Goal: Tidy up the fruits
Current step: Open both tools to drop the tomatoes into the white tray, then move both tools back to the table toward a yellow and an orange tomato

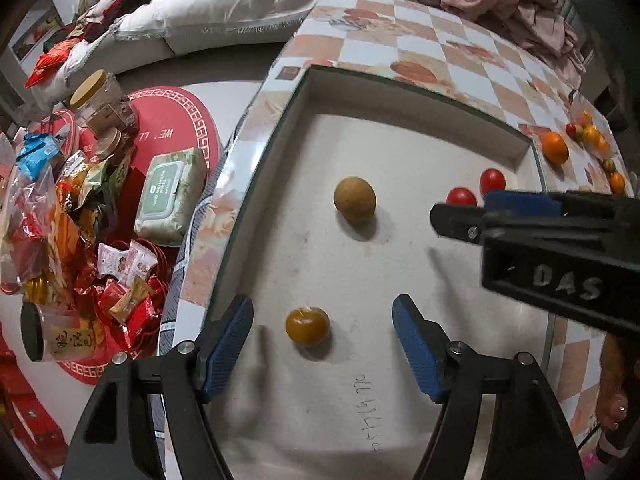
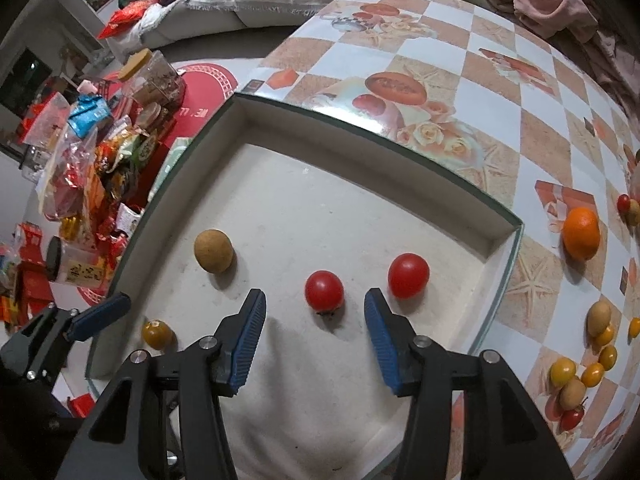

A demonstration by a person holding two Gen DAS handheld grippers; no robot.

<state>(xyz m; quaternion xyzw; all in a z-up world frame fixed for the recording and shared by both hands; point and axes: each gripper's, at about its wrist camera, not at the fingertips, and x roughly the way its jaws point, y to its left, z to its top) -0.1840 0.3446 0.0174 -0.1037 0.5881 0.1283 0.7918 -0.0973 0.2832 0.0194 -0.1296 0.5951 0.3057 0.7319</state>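
Both my tongs gape empty over the tray (image 2: 496,236) — left tongs (image 1: 323,334) around the yellow tomato (image 1: 307,326), right tongs (image 2: 315,320) by the red tomato (image 2: 324,291) — a hard squeeze could burst or roll them.

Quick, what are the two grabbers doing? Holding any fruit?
Left gripper: open, holding nothing; a yellow tomato lies between its fingers.
Right gripper: open, holding nothing; a red tomato lies just ahead.

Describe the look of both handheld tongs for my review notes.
Both the left tongs and right tongs have angular black frames with silver screws and ribbed blue pads. The right body carries raised "DAS" lettering. No cables or sleeves are visible.
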